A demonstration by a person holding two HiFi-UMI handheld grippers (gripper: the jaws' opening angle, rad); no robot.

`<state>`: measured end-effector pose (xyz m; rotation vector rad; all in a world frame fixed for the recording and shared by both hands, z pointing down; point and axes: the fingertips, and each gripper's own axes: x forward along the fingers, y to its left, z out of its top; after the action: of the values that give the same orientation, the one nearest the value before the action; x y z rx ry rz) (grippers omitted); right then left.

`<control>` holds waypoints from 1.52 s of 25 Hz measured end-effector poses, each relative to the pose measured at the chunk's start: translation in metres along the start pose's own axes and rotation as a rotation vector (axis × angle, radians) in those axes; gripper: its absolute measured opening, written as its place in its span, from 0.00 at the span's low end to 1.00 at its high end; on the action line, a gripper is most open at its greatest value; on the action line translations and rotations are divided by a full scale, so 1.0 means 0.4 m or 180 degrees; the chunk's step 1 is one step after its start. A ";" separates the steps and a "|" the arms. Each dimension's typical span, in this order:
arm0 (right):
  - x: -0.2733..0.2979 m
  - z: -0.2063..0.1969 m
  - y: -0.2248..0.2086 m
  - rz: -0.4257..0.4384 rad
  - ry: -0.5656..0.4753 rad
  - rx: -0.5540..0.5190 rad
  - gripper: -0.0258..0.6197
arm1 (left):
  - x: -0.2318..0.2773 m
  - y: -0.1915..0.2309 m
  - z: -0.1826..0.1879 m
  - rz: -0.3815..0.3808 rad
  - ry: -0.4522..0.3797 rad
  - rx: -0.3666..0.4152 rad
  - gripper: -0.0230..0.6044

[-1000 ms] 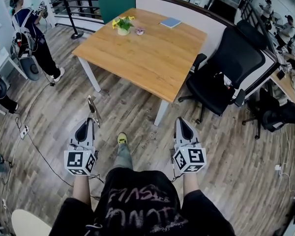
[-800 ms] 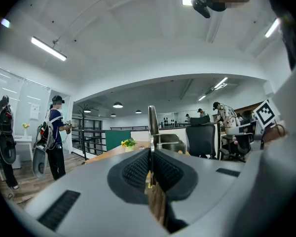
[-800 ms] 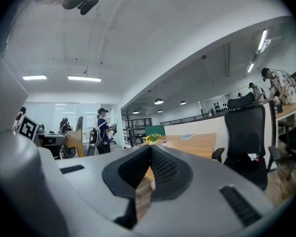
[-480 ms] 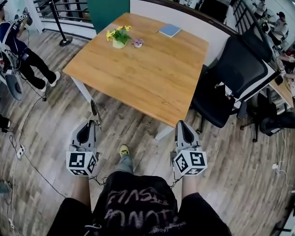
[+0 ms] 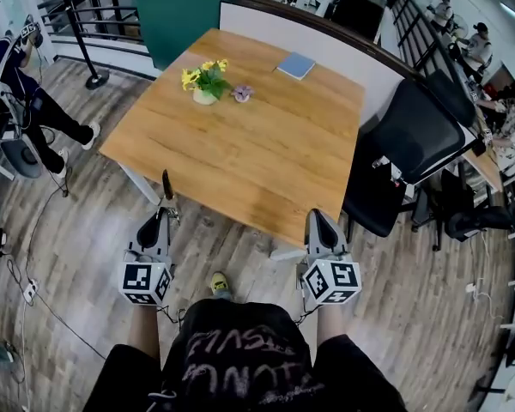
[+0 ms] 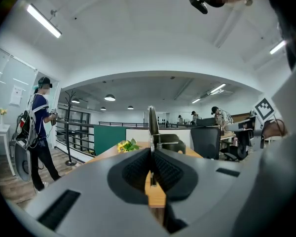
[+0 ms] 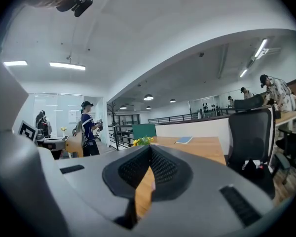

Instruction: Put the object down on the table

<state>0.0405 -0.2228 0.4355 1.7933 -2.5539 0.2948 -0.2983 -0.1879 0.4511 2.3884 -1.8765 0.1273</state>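
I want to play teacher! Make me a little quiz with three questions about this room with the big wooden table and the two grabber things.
1. True or false: the right gripper has nothing between its jaws.
2. Which one holds the thin dark object? A) the left gripper B) the right gripper C) neither
3. Fill the gap: on the wooden table, past the potted yellow flowers, the book near the far edge is coloured ___.

Key: 1 true; 2 A; 3 blue.
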 end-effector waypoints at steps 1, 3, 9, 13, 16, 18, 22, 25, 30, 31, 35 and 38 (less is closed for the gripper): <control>0.017 0.001 0.010 -0.0001 0.0006 -0.0006 0.05 | 0.013 0.013 0.003 -0.0018 0.0001 0.0000 0.06; 0.042 0.004 0.023 -0.0009 0.0005 -0.0028 0.05 | 0.039 0.032 0.010 -0.0056 -0.0002 0.0018 0.06; 0.081 0.026 0.034 -0.0076 -0.0051 0.0049 0.05 | 0.111 0.064 0.020 -0.0182 0.0014 0.0043 0.06; 0.104 0.026 0.017 -0.0163 -0.0054 0.0044 0.05 | 0.155 0.061 0.016 -0.0281 0.0047 0.0060 0.06; 0.118 0.027 -0.006 -0.0205 -0.0053 0.0074 0.05 | 0.190 0.045 0.017 -0.0345 0.0078 0.0098 0.06; 0.133 0.026 -0.018 -0.0213 -0.0048 0.0094 0.05 | 0.214 0.037 0.020 -0.0380 0.0090 0.0126 0.06; 0.169 0.028 -0.044 -0.0236 -0.0094 0.0103 0.05 | 0.260 0.029 0.021 -0.0410 0.0113 0.0188 0.06; 0.202 0.034 -0.068 -0.0241 -0.0110 0.0104 0.05 | 0.298 0.027 0.023 -0.0411 0.0140 0.0225 0.06; 0.253 0.049 -0.109 -0.0268 -0.0129 0.0111 0.05 | 0.370 0.021 0.039 -0.0433 0.0151 0.0284 0.06; 0.262 0.050 -0.115 -0.0268 -0.0130 0.0112 0.05 | 0.384 0.018 0.041 -0.0446 0.0151 0.0300 0.06; 0.291 0.045 -0.135 -0.0282 -0.0119 0.0113 0.05 | 0.434 0.007 0.044 -0.0500 0.0155 0.0355 0.06; 0.310 0.047 -0.151 -0.0288 -0.0116 0.0137 0.05 | 0.463 -0.002 0.047 -0.0549 0.0161 0.0362 0.06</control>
<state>0.0560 -0.3610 0.4401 1.9400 -2.4996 0.3206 -0.2538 -0.3687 0.4561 2.5825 -1.6753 0.2846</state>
